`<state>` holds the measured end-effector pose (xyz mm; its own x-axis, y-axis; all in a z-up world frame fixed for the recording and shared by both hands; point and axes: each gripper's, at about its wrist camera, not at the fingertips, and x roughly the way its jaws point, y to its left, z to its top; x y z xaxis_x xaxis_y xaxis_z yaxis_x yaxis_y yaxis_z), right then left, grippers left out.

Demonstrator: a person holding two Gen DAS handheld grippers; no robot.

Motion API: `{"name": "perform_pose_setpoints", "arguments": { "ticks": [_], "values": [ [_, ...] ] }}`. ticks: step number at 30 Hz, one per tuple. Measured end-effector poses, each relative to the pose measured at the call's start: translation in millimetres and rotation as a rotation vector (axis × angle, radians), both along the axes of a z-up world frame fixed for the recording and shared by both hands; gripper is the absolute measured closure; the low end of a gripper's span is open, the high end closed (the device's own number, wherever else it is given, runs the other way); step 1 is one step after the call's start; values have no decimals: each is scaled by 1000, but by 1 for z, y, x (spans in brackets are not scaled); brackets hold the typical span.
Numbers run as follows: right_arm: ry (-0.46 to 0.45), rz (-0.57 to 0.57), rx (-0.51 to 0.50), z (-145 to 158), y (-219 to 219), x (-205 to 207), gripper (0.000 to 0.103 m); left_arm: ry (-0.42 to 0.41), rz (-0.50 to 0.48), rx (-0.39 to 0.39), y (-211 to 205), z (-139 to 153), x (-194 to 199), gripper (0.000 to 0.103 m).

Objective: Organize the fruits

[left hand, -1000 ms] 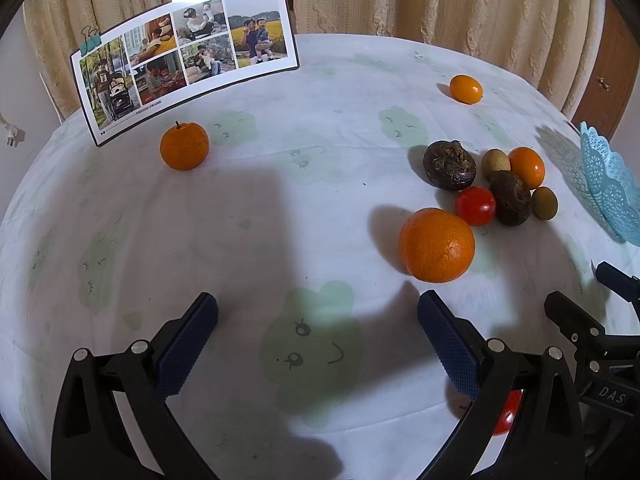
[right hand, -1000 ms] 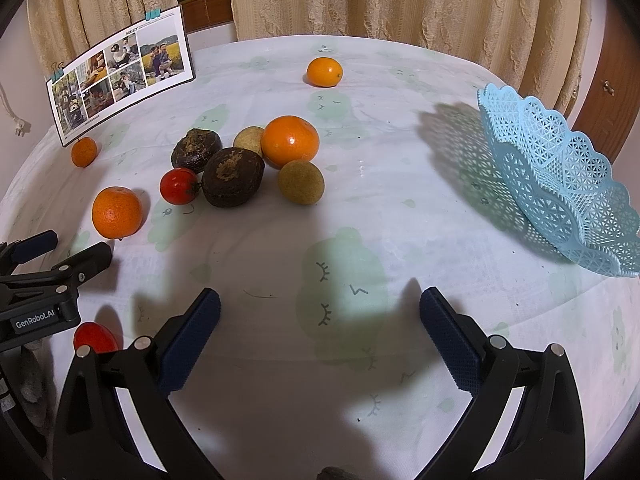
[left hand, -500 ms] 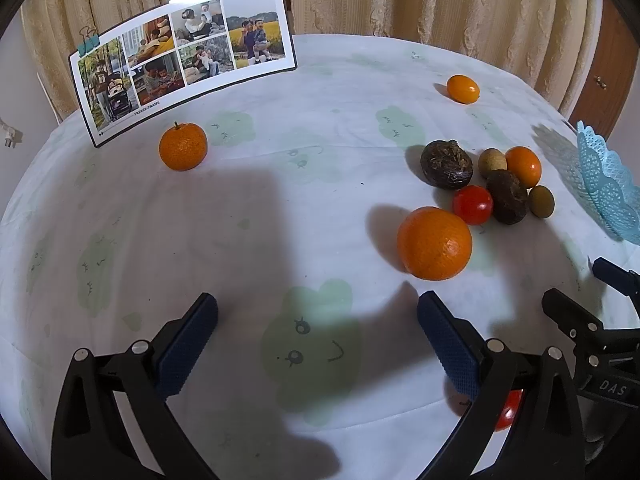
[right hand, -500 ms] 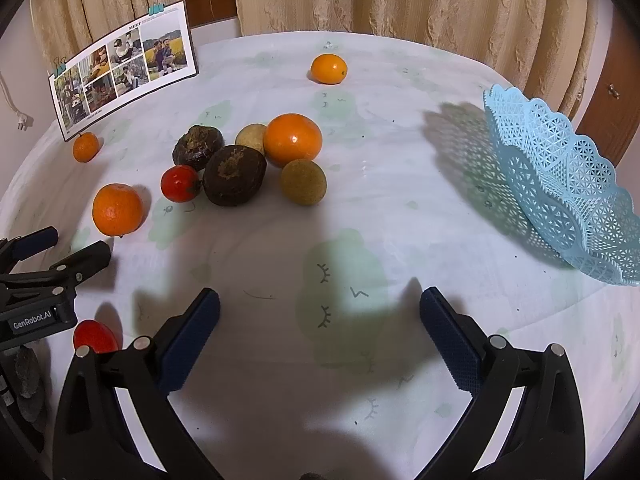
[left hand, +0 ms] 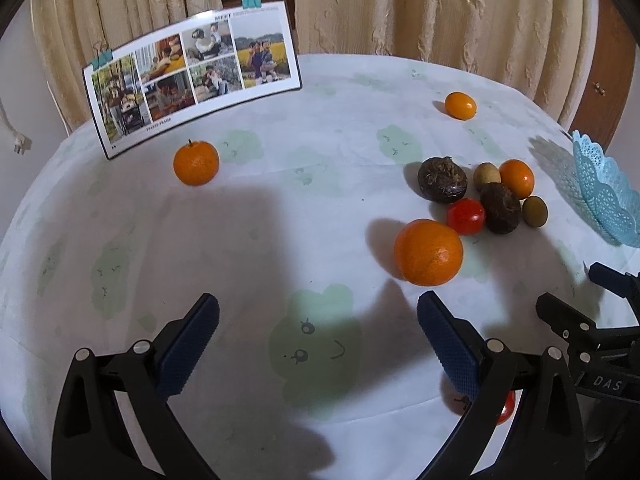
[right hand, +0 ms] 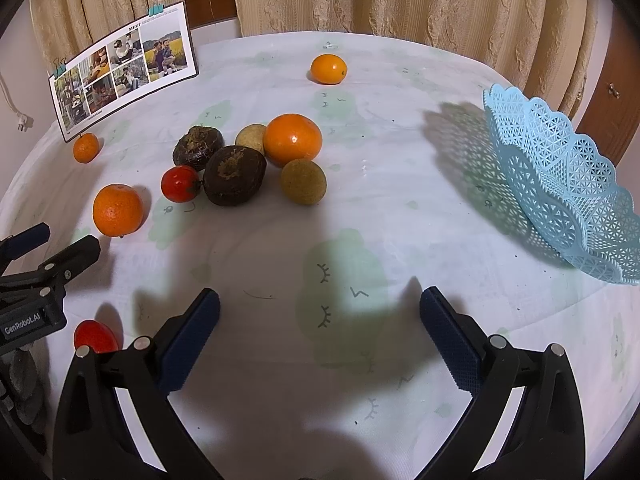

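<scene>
Two views — left wrist first: the left gripper [left hand: 318, 322] hangs over the table [left hand: 280, 208] near its front edge, jaws apart and empty; a large orange [left hand: 428, 251] sits just beyond its right finger; a small orange [left hand: 196, 162] lies by the photo card [left hand: 192, 76] at the far-left edge. Right wrist: the right gripper [right hand: 319, 318] has jaws apart, empty; fruit cluster mid-table around a dark fruit [right hand: 234, 175]; the blue basket [right hand: 560, 184] tilts at the right edge.

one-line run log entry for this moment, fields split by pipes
left gripper open, empty | right gripper open, empty | basket tilted, no fruit visible inside | fruit cluster on table | nearest: orange ahead of left gripper
</scene>
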<state>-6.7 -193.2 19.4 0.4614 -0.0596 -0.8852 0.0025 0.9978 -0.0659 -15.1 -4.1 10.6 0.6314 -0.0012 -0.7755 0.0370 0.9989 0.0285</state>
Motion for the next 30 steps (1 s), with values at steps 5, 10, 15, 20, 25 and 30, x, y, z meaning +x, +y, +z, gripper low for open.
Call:
{"name": "perform_pose_setpoints", "arguments": {
  "ticks": [5,10,15,20,25,30],
  "values": [
    [0,0,1,0,0,0,2,-12,3,-5,1,3,-2,5],
    [-1,0,2,0,0,-1,2,-30,-1,-2,-1,7,-6,5],
    [-30,-11,60,7,-6,-5,2,-64,1,6,-1,11,-9,5],
    [-129,-35,89,20,-10,-17,2,-107,7,20,-1,16,-12,5],
    [-166,-12,125,26,-3,-25,2,-121,8,24,0,18,-13,5],
    [-171,17,134,27,8,-28,2,-133,9,16,1,19,-14,5]
  ]
}}
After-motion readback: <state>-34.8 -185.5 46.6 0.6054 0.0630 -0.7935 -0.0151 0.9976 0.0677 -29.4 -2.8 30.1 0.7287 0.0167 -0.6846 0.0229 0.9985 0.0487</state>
